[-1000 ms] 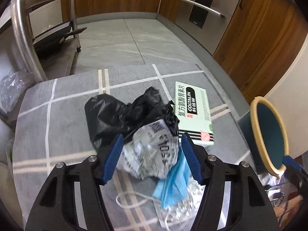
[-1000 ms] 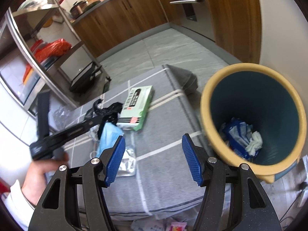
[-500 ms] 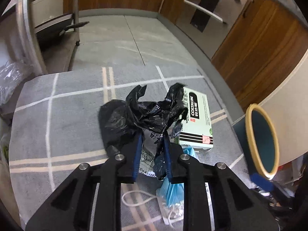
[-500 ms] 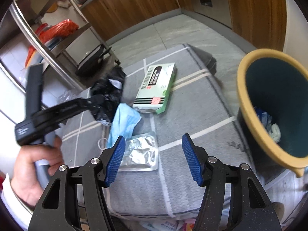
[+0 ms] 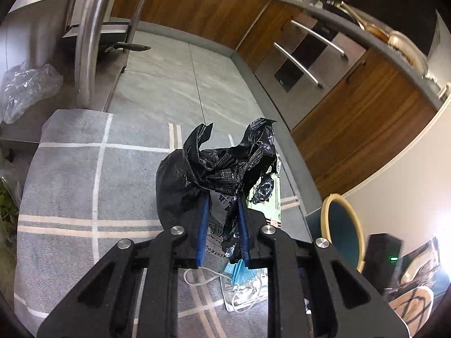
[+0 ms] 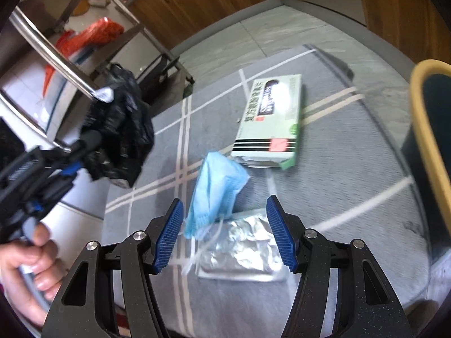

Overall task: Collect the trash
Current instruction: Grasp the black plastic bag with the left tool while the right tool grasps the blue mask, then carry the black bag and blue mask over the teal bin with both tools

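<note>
Two grippers at work: the left gripper point(image 5: 221, 226) has just pinched tight on the crumpled black bag point(image 5: 217, 169), lifted clear of the grey mat point(image 5: 70, 186), so keep squeezing and swing it wide to the yellow-rimmed bin point(image 5: 339, 229) off the mat's right edge. The right gripper point(image 6: 225, 232) hangs wide open, holding nothing, over the blue mask point(image 6: 217, 186) mid-mat, with open room around it.
</note>
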`<state>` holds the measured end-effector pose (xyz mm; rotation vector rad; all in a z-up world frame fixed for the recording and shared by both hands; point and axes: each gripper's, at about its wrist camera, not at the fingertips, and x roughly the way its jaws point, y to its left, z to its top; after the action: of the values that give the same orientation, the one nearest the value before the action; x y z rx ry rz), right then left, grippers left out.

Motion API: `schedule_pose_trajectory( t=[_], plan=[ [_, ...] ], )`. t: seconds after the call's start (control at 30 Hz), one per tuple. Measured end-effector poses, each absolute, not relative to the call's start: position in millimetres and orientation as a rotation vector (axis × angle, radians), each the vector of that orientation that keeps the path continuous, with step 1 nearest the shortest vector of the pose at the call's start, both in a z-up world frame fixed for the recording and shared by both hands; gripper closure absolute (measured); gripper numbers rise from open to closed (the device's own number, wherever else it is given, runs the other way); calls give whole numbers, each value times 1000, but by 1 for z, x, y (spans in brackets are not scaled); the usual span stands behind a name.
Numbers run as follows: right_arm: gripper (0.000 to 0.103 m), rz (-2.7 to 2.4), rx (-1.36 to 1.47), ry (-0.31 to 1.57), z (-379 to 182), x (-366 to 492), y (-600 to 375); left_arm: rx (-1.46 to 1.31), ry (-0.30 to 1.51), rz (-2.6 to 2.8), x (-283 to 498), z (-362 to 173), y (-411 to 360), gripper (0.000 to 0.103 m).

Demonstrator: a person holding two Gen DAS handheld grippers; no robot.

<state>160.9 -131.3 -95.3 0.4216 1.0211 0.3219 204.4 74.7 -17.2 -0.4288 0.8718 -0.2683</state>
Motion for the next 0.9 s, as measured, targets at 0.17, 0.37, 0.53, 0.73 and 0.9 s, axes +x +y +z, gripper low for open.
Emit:
schedule_pose_trajectory(
  t=[0.17,0.37,0.53,0.73,0.9],
  plan=[
    [57,307,416,1075,-111,177,-111,-449,862,-268,205,-16,82,85],
    [95,326,434,1105,-117,179,-104,-442,856,-262,205,-14,81,85],
    [96,367,433,1046,-92,166,-110,-438,837,-262,203,-7,80,85],
    [96,380,435,942,-46,146,-137,-440,796,-284,201,10,71,85],
    [96,357,435,846,-6,129,-172,-436,769,-325,199,25,53,85]
  ],
)
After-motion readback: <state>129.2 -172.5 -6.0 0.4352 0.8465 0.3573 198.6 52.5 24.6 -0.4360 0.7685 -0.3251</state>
